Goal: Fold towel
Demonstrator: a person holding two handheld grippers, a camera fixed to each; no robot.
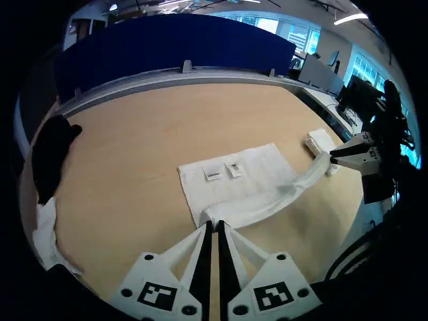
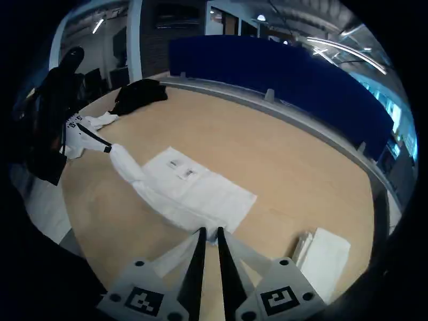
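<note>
1. Left tool (image 1: 214,226): in the left gripper view its two fingers stand almost together, with only a thin slit between them. A corner of the white towel (image 1: 241,179) is pinched at the tips.
2. Right tool (image 2: 209,231): in the right gripper view its fingers stand equally close. They clamp the other corner of the same towel edge.
3. Cross-check: the left gripper view shows the right tool (image 1: 333,157) at the right, gripping its corner clear of the counter (image 1: 150,139). The right gripper view shows the left tool (image 2: 108,148) at the left, likewise closed on its corner.
4. Towel position: near the middle of the light wooden counter. The far part lies flat with two small labels (image 1: 223,171) facing up. The near edge is held off the surface, stretched into a bunched band between the two tools.
5. Folded towel (image 1: 321,140): rests on the counter just beyond the right tool.
6. Black garment (image 1: 51,152): lies at the counter's left end, with a white cloth (image 1: 45,235) at the edge near it.
7. Blue partition (image 1: 171,48): runs along the counter's far side.
</note>
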